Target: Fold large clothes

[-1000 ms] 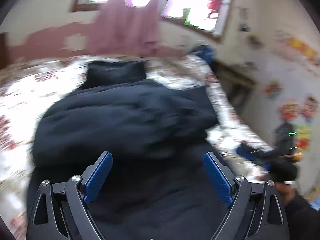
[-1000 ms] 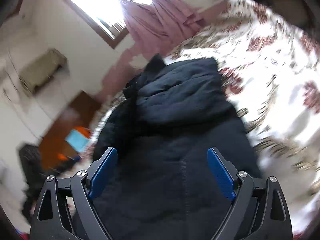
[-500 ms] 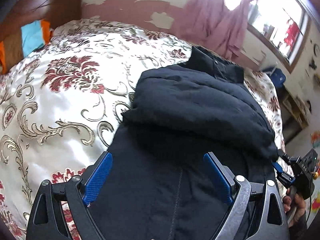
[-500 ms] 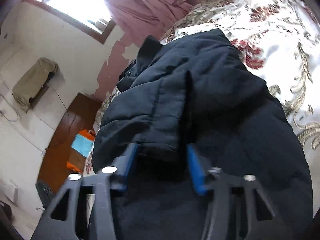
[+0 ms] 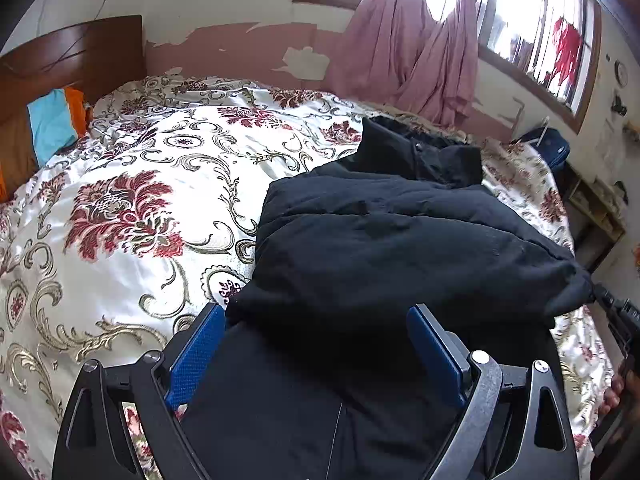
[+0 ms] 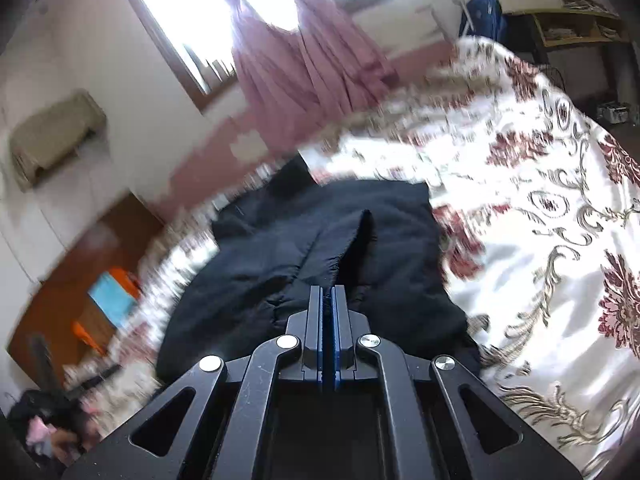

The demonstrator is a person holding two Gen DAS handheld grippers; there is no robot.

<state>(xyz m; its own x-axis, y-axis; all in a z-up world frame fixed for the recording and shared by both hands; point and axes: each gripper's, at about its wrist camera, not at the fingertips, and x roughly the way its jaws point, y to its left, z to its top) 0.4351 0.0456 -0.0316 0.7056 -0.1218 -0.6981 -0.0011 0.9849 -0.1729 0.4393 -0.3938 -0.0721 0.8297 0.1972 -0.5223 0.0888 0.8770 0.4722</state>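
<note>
A large black padded jacket (image 5: 400, 248) lies on the flowered bedspread (image 5: 120, 208), its sleeve folded across the body and its collar toward the far wall. My left gripper (image 5: 316, 344) is open, its blue pads on either side of the jacket's lower part, just above the cloth. My right gripper (image 6: 328, 300) is shut on a fold of the jacket (image 6: 320, 248), and the cloth puckers up from the closed pads. The right gripper also shows at the right edge of the left wrist view (image 5: 622, 320), at the jacket's side.
A pink curtain (image 5: 416, 48) hangs at the window behind the bed. A wooden headboard (image 5: 80, 52) with blue and orange cloth (image 5: 56, 120) is at the left. A blue bag (image 5: 548, 148) and shelves stand beyond the bed's far corner.
My right gripper has closed from wide open onto a fold of the jacket. My left gripper stayed open and swung left, so more of the bedspread shows.
</note>
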